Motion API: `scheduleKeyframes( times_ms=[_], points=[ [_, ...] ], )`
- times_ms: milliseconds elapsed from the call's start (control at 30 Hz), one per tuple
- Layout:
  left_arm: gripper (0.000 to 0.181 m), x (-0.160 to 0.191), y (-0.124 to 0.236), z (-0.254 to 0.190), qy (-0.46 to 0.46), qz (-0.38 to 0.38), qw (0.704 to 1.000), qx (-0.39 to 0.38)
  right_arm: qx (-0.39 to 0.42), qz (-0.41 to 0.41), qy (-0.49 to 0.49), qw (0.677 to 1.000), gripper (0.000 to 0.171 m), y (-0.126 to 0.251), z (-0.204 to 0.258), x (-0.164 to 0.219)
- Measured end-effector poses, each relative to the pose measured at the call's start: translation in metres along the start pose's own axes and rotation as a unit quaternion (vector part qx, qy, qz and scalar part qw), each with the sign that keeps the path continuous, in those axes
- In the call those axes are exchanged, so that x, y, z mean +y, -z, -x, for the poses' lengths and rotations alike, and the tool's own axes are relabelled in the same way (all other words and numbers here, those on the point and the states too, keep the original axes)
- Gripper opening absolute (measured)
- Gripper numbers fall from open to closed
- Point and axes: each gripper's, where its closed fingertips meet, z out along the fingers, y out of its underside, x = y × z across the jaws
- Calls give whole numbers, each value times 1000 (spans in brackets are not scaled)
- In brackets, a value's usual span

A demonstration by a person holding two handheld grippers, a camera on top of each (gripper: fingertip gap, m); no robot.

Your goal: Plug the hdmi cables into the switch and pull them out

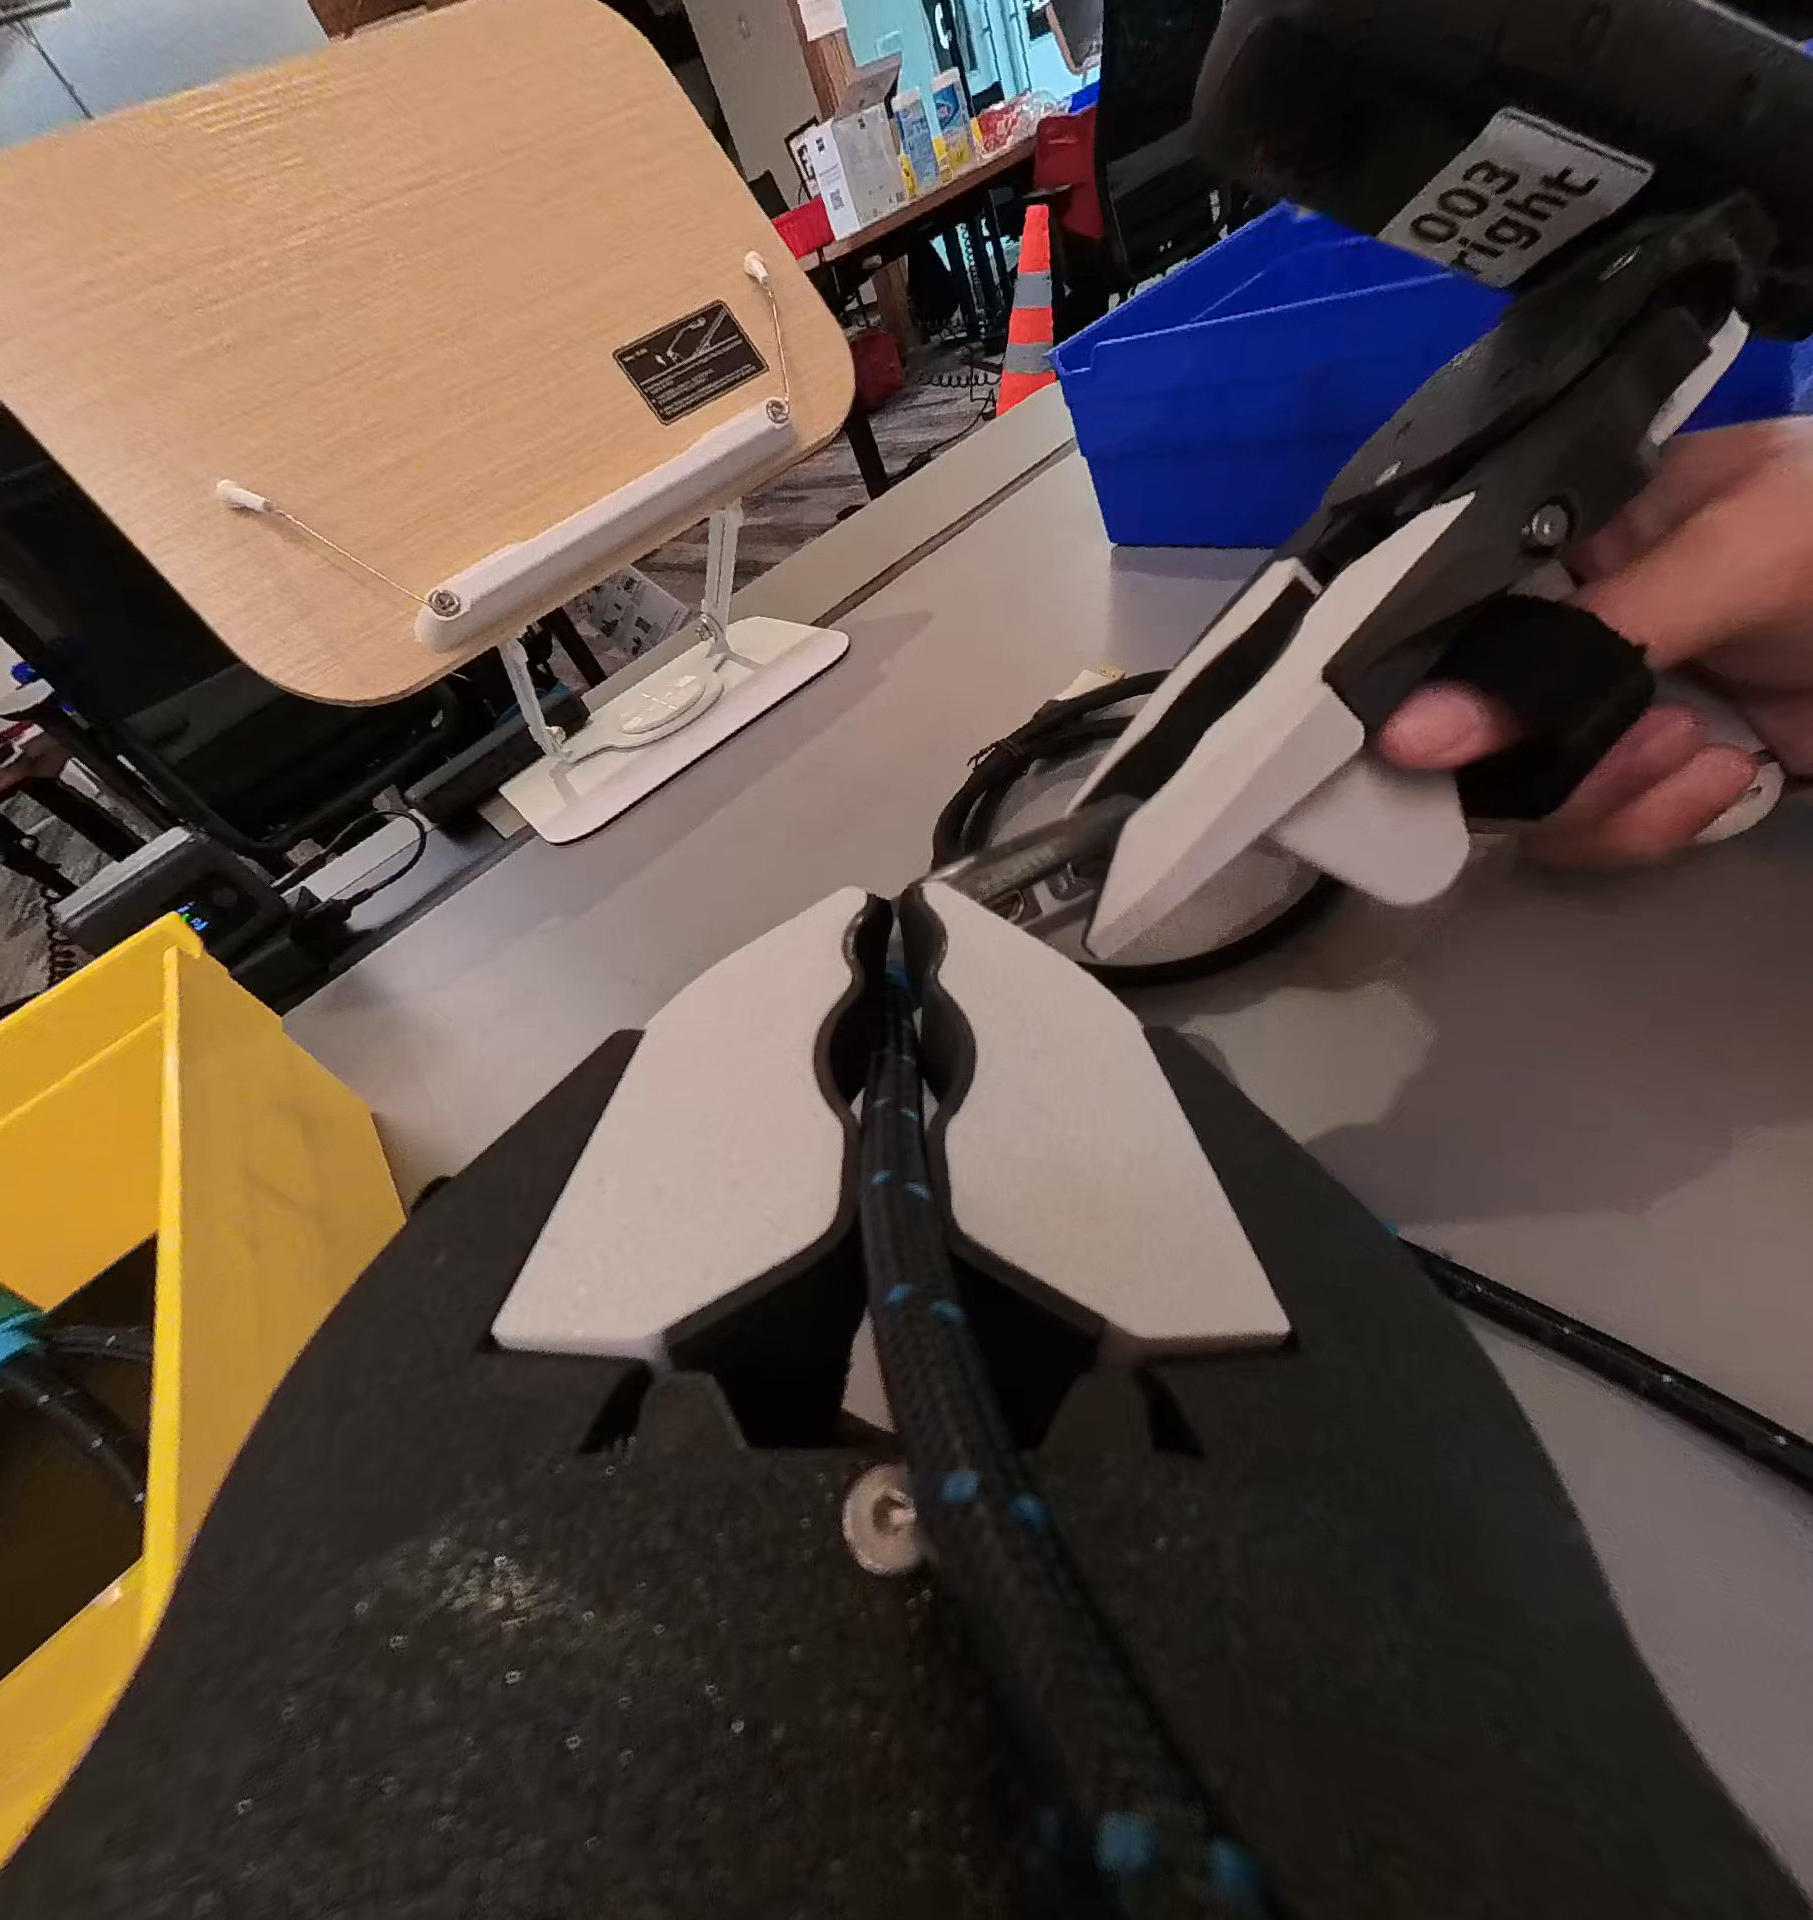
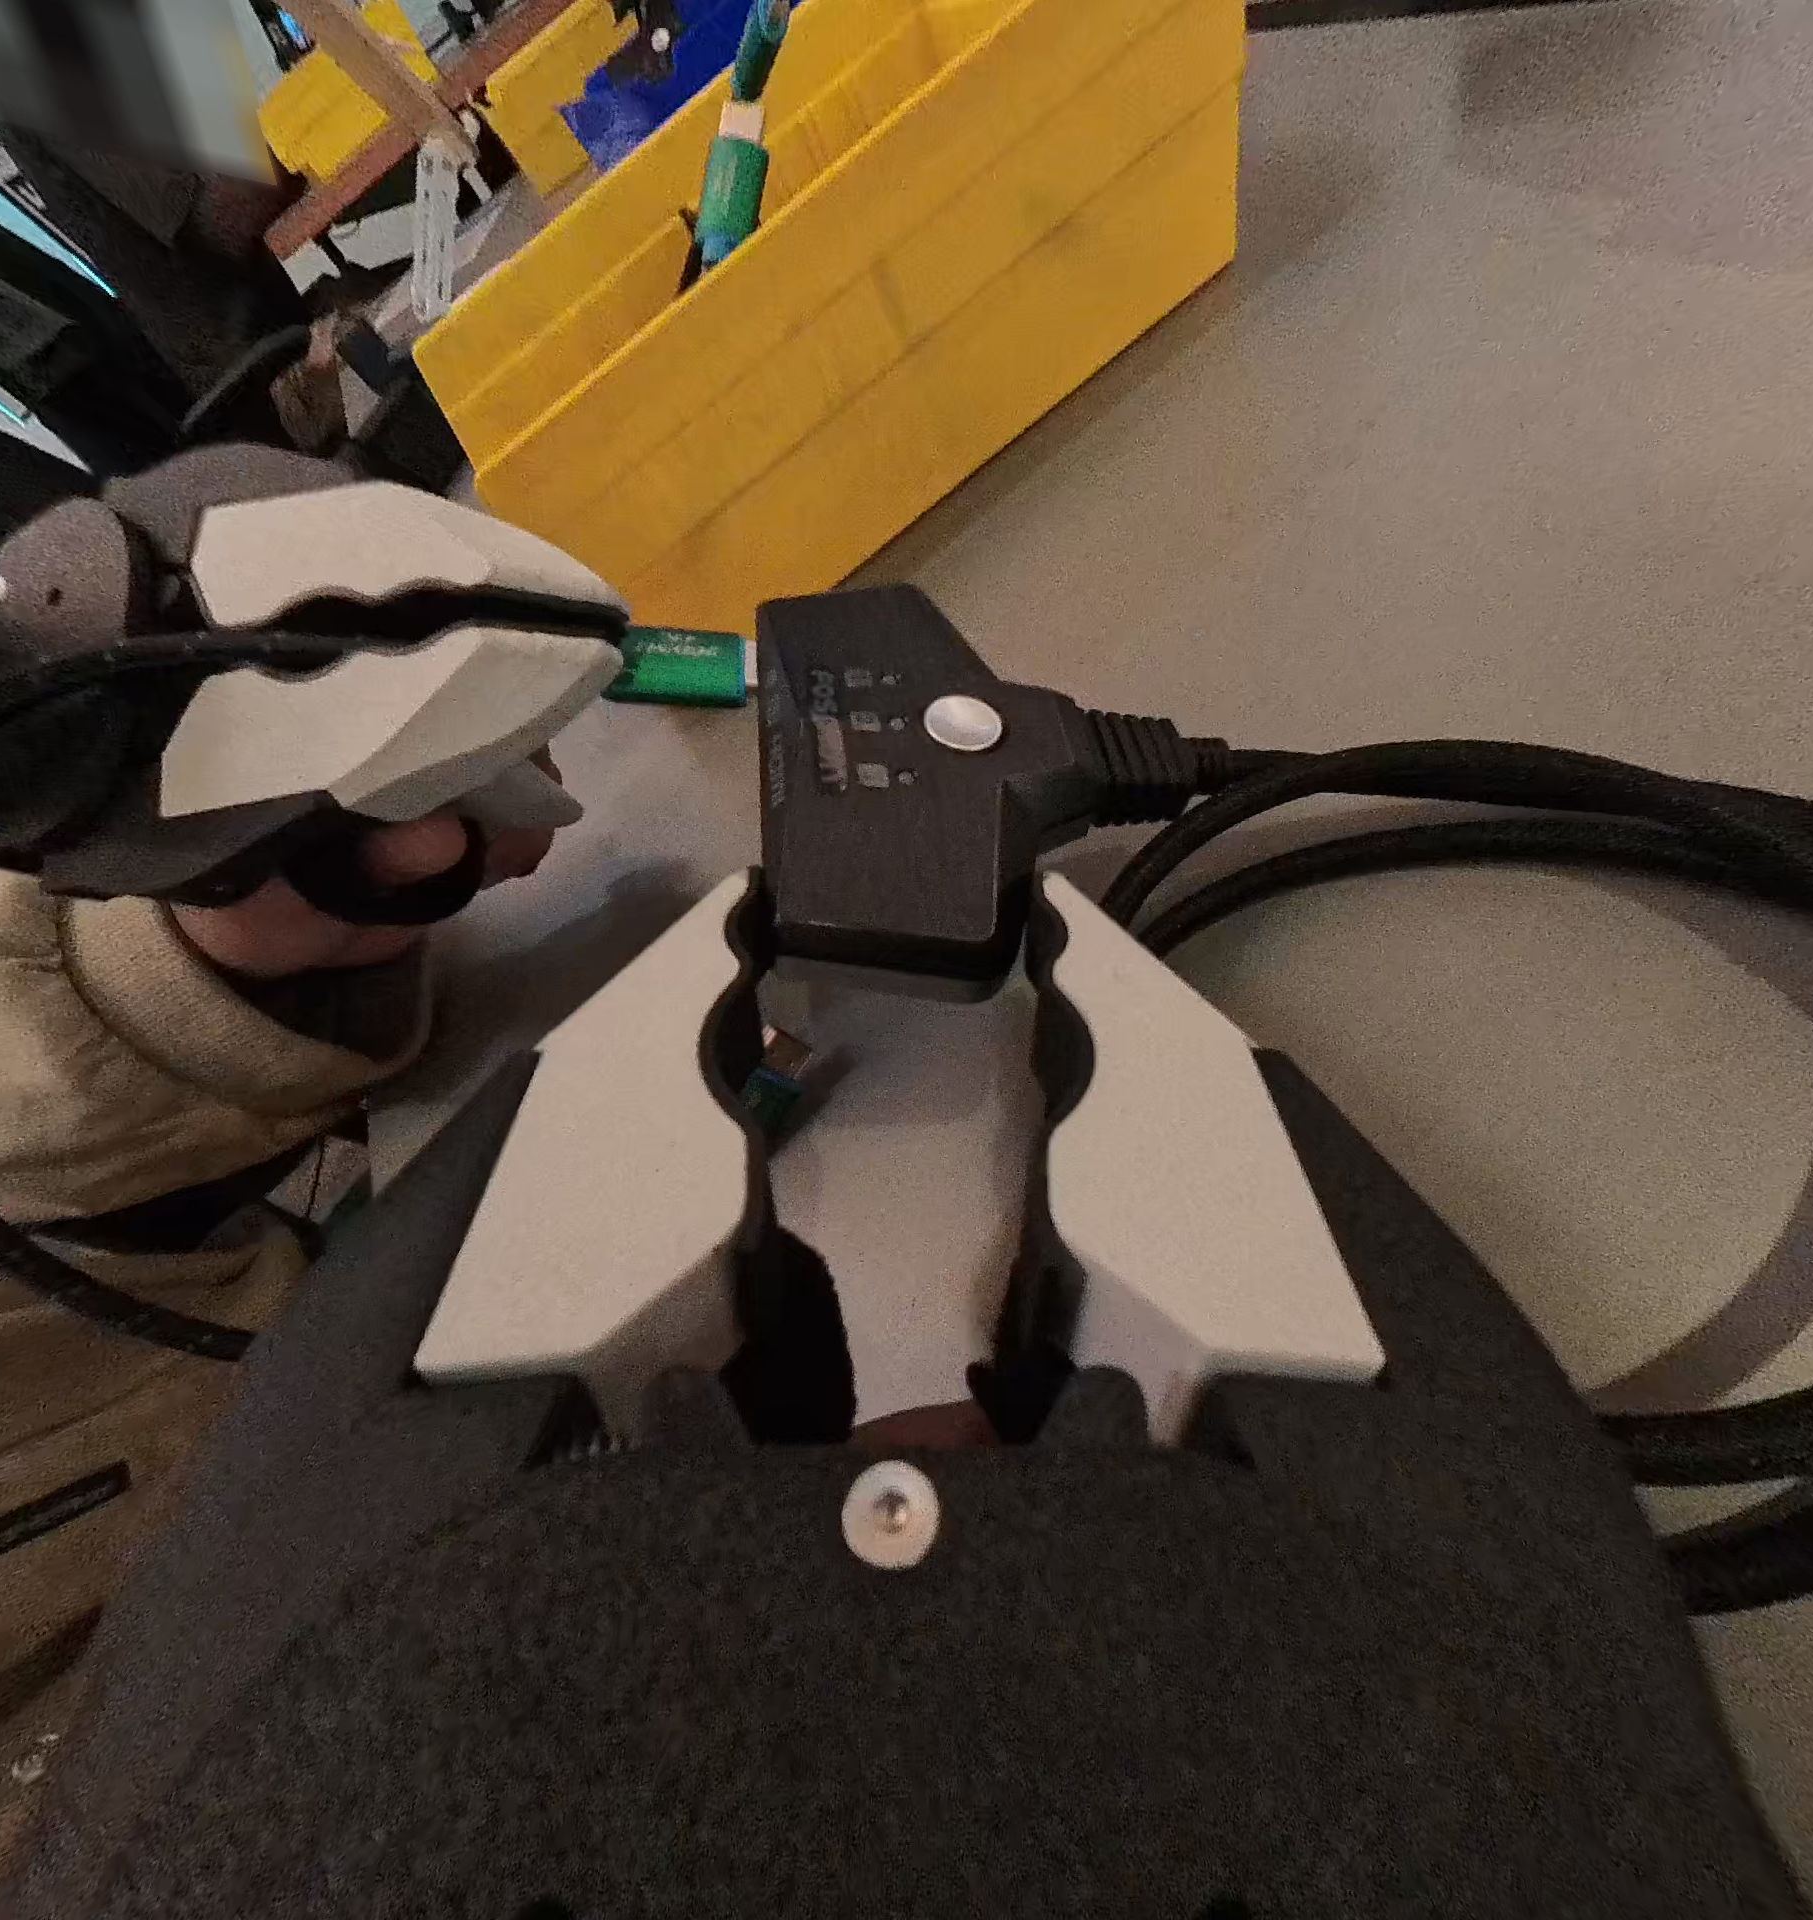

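Observation:
My right gripper point(image 2: 897, 904) is shut on the near end of a black HDMI switch point(image 2: 881, 790) and holds it just above the grey table. The switch's own thick black cable point(image 2: 1504, 800) runs off to the right. My left gripper point(image 1: 897, 914) is shut on a black-and-blue braided HDMI cable point(image 1: 912, 1195). In the right wrist view the left gripper point(image 2: 611, 634) holds the cable's green plug point(image 2: 678, 665) at the switch's left side; I cannot tell whether it is seated. In the left wrist view the right gripper point(image 1: 1094, 862) sits over the switch point(image 1: 1027, 894). Another green plug point(image 2: 788, 1070) lies under the switch.
A yellow bin point(image 2: 881, 364) stands beyond the switch with a green cable plug point(image 2: 736, 177) upright in it; the bin is also at my left point(image 1: 206, 1143). A blue bin point(image 1: 1245, 395) and a wooden book stand point(image 1: 362, 332) stand at the far table edge.

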Motion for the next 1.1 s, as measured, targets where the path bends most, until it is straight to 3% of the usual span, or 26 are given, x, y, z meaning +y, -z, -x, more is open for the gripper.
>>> scheduleKeyframes(
  times_ms=[33,167,433,533,667,967,1100],
  points=[
    [5,1,-1,0,4,2,1000,2,4,-10,-2,1000,48,2,-1,-4],
    [7,9,-4,1,19,12,1000,-1,50,-24,44,997,47,5,-5,-10],
    [35,23,-10,11,73,51,996,-23,94,-62,95,989,47,10,-3,-24],
    [28,19,-10,10,92,38,995,-10,99,-41,112,988,47,5,2,-18],
    [22,18,-9,11,89,36,995,-12,85,-35,95,991,48,3,3,-15],
    [22,17,-12,12,122,27,992,-32,20,-85,-52,995,51,1,3,-21],
    [22,17,-13,9,124,25,991,-33,30,-92,-51,994,49,2,0,-22]
  ],
)
